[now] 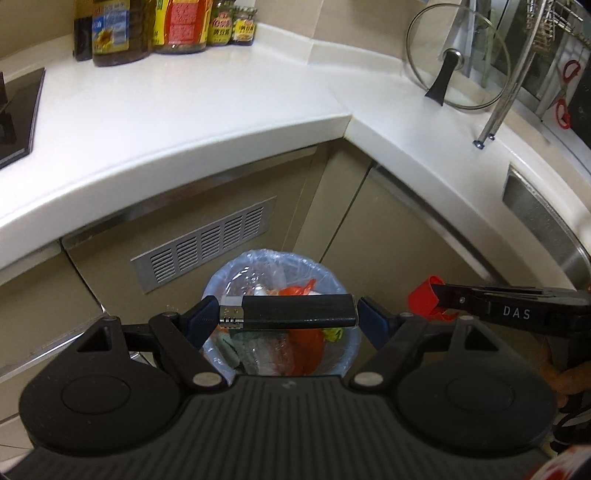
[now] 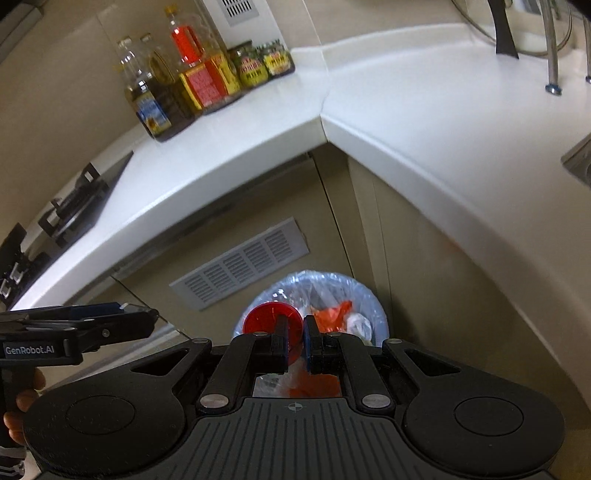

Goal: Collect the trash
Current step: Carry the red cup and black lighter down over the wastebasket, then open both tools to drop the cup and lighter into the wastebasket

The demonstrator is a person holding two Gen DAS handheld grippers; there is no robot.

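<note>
Trash held in both my tongs above the lined bin.

Lighter [image 1: 291,312], black with a metal head, lies crosswise between the pads of my left tongs [image 1: 286,314], jaws spread wide and pressing on its two ends. Red cap [image 2: 271,319] is pinched by its rim in my right tongs [image 2: 295,345], jaws nearly together. Bin [image 1: 343,354], lined with a clear bag, stands on the floor in the cabinet corner below the white worktop [image 1: 207,122] and holds orange and pale wrappers. Bottles and jars [image 1: 166,26] crowd the far left of the worktop; a glass lid [image 1: 458,62] leans at far right.
</note>
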